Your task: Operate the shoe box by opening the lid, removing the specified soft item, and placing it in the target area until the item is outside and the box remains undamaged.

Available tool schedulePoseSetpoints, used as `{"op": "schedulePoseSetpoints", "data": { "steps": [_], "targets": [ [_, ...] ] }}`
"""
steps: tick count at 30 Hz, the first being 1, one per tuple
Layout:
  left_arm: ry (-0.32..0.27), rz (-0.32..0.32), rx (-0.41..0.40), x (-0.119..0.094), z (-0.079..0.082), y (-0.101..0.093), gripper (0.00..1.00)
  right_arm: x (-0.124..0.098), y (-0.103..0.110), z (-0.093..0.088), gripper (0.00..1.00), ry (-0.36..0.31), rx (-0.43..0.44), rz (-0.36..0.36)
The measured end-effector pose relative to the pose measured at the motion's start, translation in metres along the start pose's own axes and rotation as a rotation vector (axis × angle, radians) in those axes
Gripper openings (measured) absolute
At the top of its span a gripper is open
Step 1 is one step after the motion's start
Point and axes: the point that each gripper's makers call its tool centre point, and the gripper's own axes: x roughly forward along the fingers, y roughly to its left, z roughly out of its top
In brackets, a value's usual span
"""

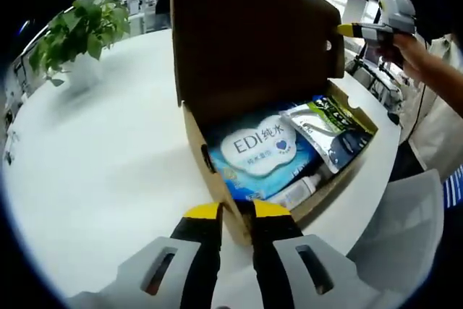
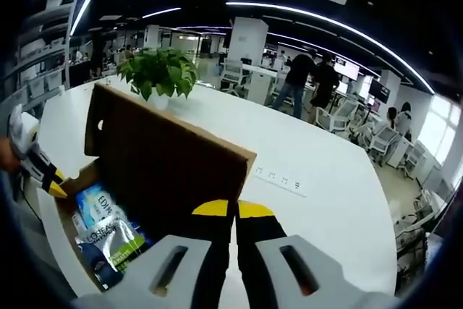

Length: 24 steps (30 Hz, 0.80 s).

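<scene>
Brown cardboard shoe box (image 1: pixel 340 171) sits open on the white desk (image 1: pixel 108 157); your left gripper (image 1: pixel 236 213) clamps its near corner, your right gripper (image 2: pixel 232 211) pinches the raised lid (image 2: pixel 166 164). The blue wipes pack (image 1: pixel 264 151) lies inside, at twelve o'clock from your left gripper.

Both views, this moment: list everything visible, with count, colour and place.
shoe box: one, brown cardboard, on the table, lid raised
wipes pack: one, blue and white, inside the box
pouch: one, silver, green and dark, inside the box beside the wipes pack
tube: one, pale, along the box's near wall
table: one, white, under the box
potted plant: one, green, on the table behind the box
people: several, standing far off
left claw: yellow-tipped, shut on the box's near corner
right claw: yellow-tipped, shut on the lid's edge
</scene>
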Motion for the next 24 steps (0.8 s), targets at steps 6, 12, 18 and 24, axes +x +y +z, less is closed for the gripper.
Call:
{"op": "schedulePoseSetpoints", "data": {
  "steps": [6, 12, 18, 24],
  "targets": [
    [0.003, 0.0, -0.001, 0.0, 0.0, 0.0, 0.12, 0.015, -0.005, 0.001, 0.0, 0.015, -0.007, 0.007],
    [0.003, -0.001, -0.002, 0.001, 0.0, 0.001, 0.12, 0.029, -0.01, -0.001, 0.0, 0.028, -0.007, 0.011],
    [0.003, -0.001, -0.004, 0.0, 0.0, 0.001, 0.12, 0.042, -0.013, -0.004, 0.0, 0.045, -0.005, 0.018],
    [0.003, 0.0, -0.008, 0.0, 0.0, 0.001, 0.12, 0.051, -0.015, -0.007, 0.0, 0.058, -0.003, 0.024]
  ]
}}
